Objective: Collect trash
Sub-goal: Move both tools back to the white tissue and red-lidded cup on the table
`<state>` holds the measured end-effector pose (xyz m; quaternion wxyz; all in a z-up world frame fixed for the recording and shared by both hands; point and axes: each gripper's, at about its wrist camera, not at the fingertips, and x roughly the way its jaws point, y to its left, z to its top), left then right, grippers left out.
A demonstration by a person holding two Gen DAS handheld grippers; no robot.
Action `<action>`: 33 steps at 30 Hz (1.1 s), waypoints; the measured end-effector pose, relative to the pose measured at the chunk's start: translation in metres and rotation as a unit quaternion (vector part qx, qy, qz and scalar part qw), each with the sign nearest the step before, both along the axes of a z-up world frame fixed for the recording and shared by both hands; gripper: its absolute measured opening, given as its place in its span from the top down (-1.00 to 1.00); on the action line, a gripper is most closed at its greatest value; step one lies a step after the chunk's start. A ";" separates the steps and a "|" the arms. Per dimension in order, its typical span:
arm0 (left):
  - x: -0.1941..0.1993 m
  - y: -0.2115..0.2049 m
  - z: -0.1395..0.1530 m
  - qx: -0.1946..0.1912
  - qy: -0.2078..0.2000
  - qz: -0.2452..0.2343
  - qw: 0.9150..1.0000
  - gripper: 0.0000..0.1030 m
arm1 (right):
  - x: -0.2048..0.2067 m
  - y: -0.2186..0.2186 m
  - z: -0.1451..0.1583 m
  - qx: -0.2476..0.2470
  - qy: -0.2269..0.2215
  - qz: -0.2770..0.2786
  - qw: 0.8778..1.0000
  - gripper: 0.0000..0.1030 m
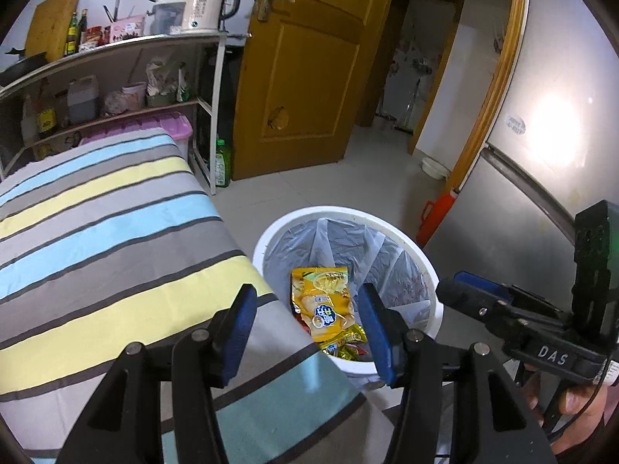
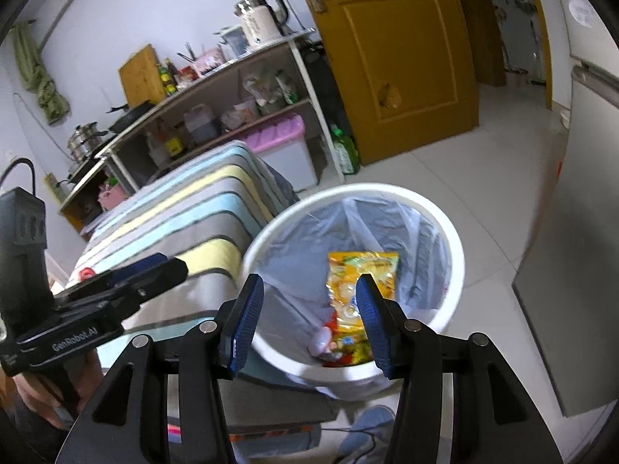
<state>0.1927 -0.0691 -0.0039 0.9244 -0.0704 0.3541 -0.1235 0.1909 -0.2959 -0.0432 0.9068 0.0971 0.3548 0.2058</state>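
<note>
Both tongs stand wide and carry nothing. The left tongs (image 1: 305, 324) hover over the near corner of the striped desk (image 1: 116, 232), with the bin (image 1: 435, 317) just beyond and to the right. The right tongs (image 2: 309, 321) hang above the bin (image 2: 456, 270) itself. The trash, a yellow wrapper (image 1: 323, 301), already lies inside the lined bin on top of other bright packets, leaning against the liner.

Judging by this, the drop looks done, and the step in hand is probably to go for more. To do it well, lift each tool clear of the rim before swinging away, so a finger does not catch the thin liner and pull it out. Keep the two tools apart, since they sit close side by side here. Sweep the desk top for remaining scraps before leaving the bin.

The left view shows the right tool (image 1: 514, 317) from the side and a clear stretch of desk, with no trash on the part it sees. The right view, somewhat blurred, shows the wrapper (image 2: 363, 282) from more directly above, the far left end of the desk, where a small red and white thing (image 2: 84, 273) lies beside the left tool (image 2: 127, 282), and clutter on the floor near the bin. What that thing is I cannot tell.
</note>
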 end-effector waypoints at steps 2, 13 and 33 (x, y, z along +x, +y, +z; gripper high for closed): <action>-0.008 0.006 0.006 -0.002 -0.008 0.007 1.000 -0.09 | -0.007 0.005 0.008 0.004 -0.012 0.007 1.000 0.01; -0.054 0.049 0.025 -0.003 -0.048 0.054 0.997 -0.09 | -0.031 0.051 0.032 0.006 -0.045 0.061 0.997 0.01; -0.111 0.164 0.016 0.019 -0.064 0.196 0.978 -0.09 | -0.041 0.140 0.032 -0.005 -0.039 0.149 0.988 0.01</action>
